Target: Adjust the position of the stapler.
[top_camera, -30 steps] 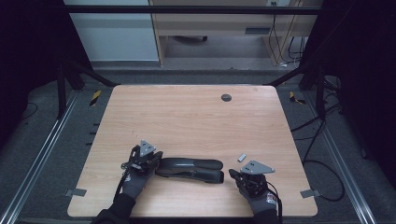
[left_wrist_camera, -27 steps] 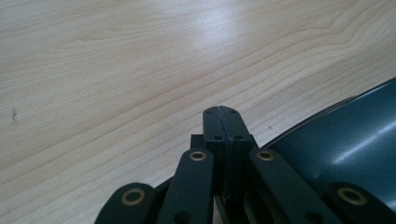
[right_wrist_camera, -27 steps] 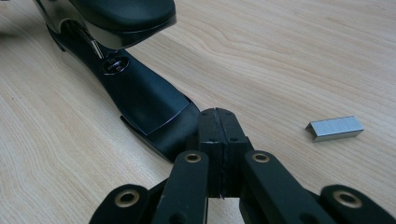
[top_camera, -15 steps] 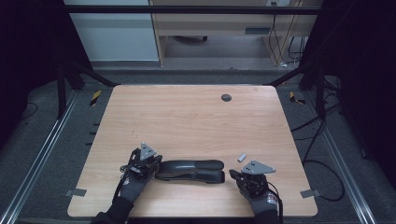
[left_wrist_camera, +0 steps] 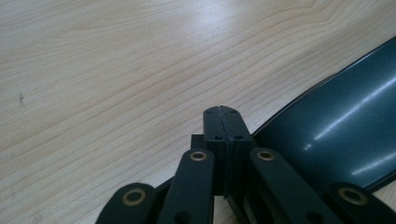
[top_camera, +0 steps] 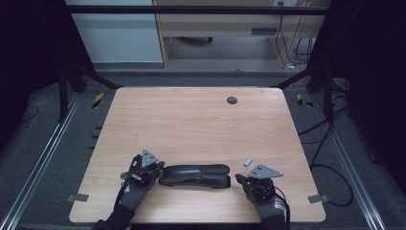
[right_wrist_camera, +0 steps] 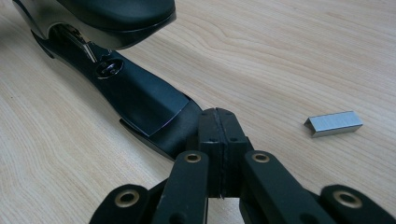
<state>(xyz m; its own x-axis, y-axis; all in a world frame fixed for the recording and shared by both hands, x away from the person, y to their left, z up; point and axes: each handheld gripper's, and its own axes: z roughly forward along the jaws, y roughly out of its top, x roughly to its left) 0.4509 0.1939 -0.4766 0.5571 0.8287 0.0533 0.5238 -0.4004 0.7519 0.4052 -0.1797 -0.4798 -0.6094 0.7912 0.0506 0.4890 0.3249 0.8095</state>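
Black stapler [top_camera: 195, 175] lies lengthwise near the front edge of the wooden surface [top_camera: 191, 124], between the two grippers.

Left gripper [top_camera: 154, 168]: fingers pressed fully together, holding nothing, tips just beside the stapler's rounded dark end [left_wrist_camera: 336, 126]. Right gripper [top_camera: 242, 180]: fingers likewise closed and empty, tips at the stapler's base plate [right_wrist_camera: 144, 100]; contact cannot be told. Stapler mouth gapes slightly there. A strip of staples [right_wrist_camera: 334, 122] lies on the surface just right of the right gripper.
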